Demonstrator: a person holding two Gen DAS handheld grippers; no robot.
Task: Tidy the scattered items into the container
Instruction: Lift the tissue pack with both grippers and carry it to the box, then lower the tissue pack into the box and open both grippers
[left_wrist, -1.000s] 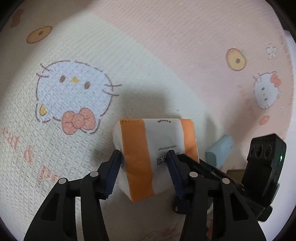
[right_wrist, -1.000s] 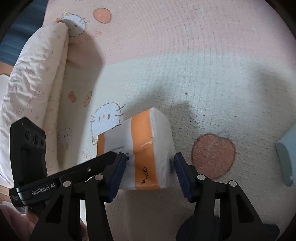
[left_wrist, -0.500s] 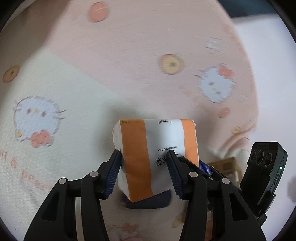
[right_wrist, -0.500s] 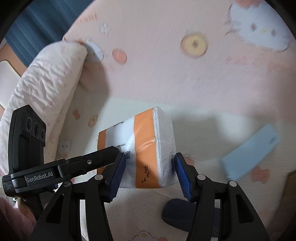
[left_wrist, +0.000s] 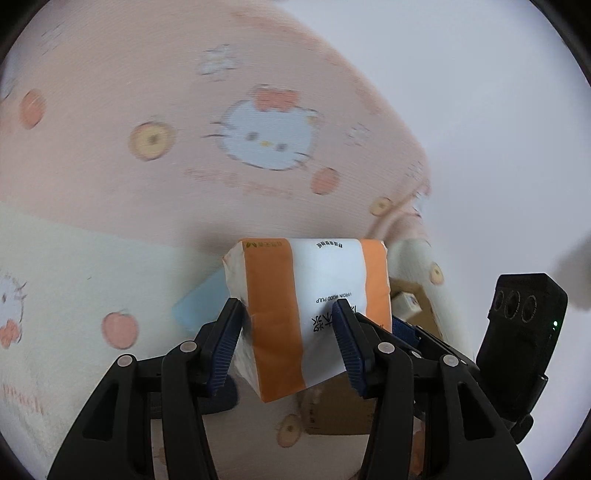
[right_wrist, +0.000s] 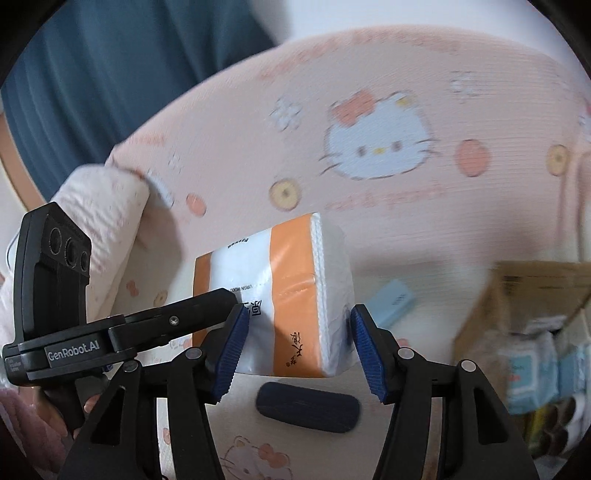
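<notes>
An orange-and-white tissue pack (left_wrist: 314, 314) is held in the air above a pink cartoon-print bed sheet. My left gripper (left_wrist: 288, 343) is shut on its sides. My right gripper (right_wrist: 299, 343) is shut on the same pack (right_wrist: 280, 295) from another side. A cardboard box (right_wrist: 517, 295) with several packets inside stands at the right in the right wrist view; part of it shows under the pack in the left wrist view (left_wrist: 332, 413). A light blue flat item (right_wrist: 391, 301) and a dark blue oblong case (right_wrist: 306, 406) lie on the sheet.
A pale quilted pillow (right_wrist: 107, 206) lies at the left in the right wrist view. A blue curtain (right_wrist: 110, 74) hangs behind the bed. A white wall (left_wrist: 480, 110) lies beyond the bed's edge in the left wrist view.
Both grippers have lifted the tissue pack off the sheet and carried it toward the cardboard box, which has come into view. The grip on the pack has not changed.
</notes>
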